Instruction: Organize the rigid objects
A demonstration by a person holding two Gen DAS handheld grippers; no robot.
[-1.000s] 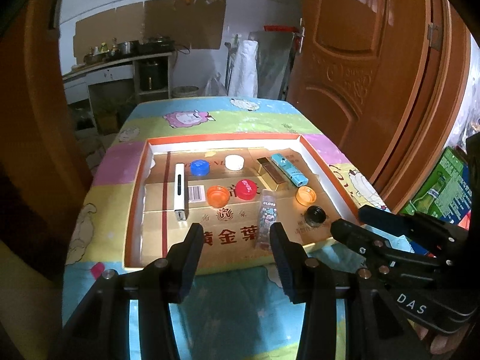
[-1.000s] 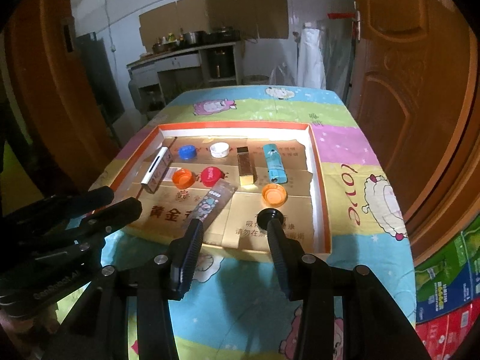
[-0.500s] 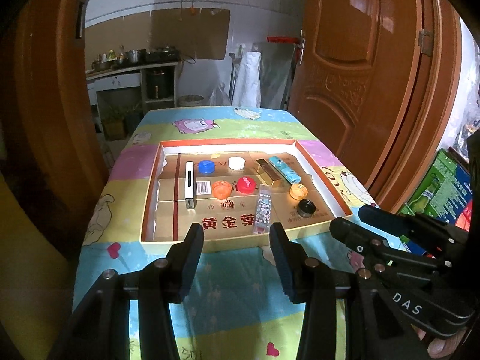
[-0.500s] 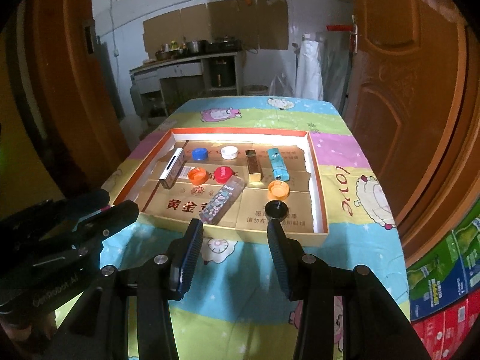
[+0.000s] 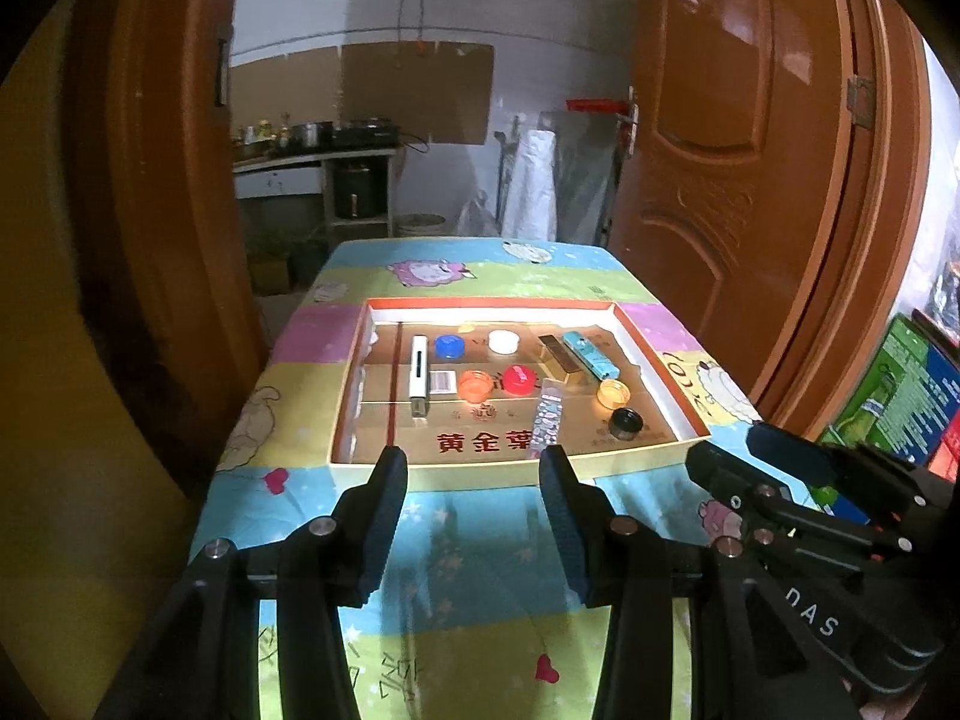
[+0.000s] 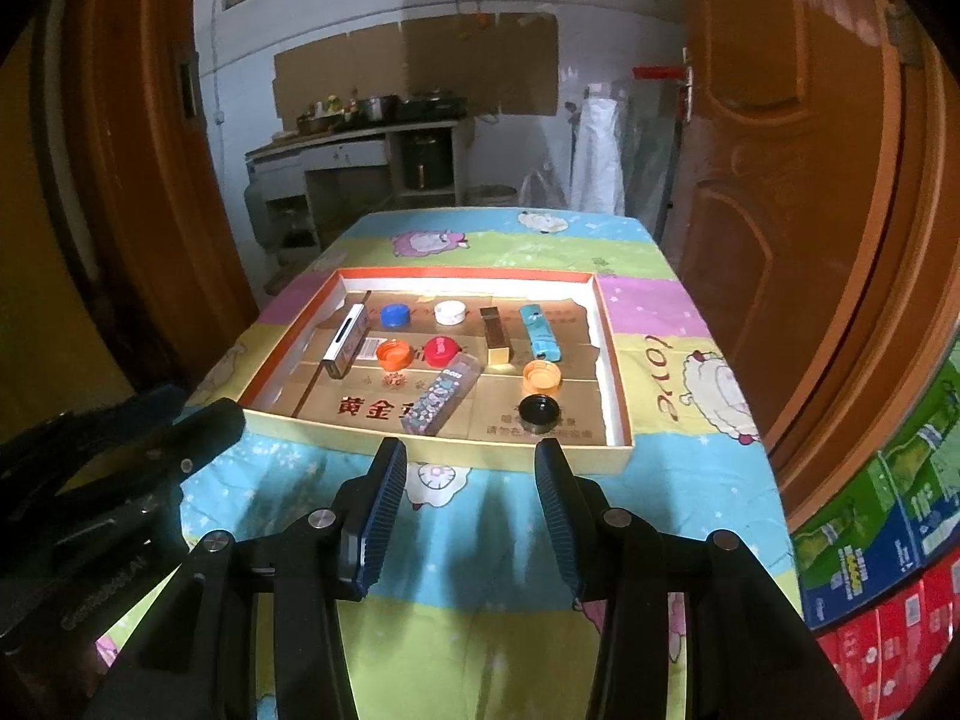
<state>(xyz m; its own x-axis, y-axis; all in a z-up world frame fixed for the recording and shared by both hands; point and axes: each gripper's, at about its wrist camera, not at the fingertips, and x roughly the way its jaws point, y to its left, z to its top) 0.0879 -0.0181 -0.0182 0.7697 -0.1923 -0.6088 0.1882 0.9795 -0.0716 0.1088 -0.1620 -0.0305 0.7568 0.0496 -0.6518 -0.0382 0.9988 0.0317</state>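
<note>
Currently both my grippers hang above the near end of the table, short of the tray. Left gripper (image 5: 474,468): jaws apart, nothing between them. Right gripper (image 6: 471,459): same, jaws parted and empty; it also shows at the right edge of the left wrist view.

Shallow cardboard tray (image 6: 612,360), orange rim, sits on a cartoon-print tablecloth (image 6: 660,480). Everything to be sorted lies inside it.

Contents, from the right wrist view:
- White slim device (image 6: 347,341), far left, lying lengthwise.
- Blue cap (image 6: 395,315) and white cap (image 6: 450,312), back row, apart from each other.
- Orange cap (image 6: 393,354) and red cap (image 6: 442,351), second row, just beside each other.
- Gold-brown bar (image 6: 495,336), middle, lying flat.
- Teal lighter (image 6: 540,333), right of the bar, parallel to it.
- Patterned tube (image 6: 441,401), lying diagonally near the front wall.
- Second orange cap (image 6: 541,377), open side up, with a black cap (image 6: 539,410) just in front of it.

Brown wooden door (image 6: 780,180) stands to the right of the table. Stacked printed cartons (image 6: 888,534) sit on the floor at lower right.
</note>
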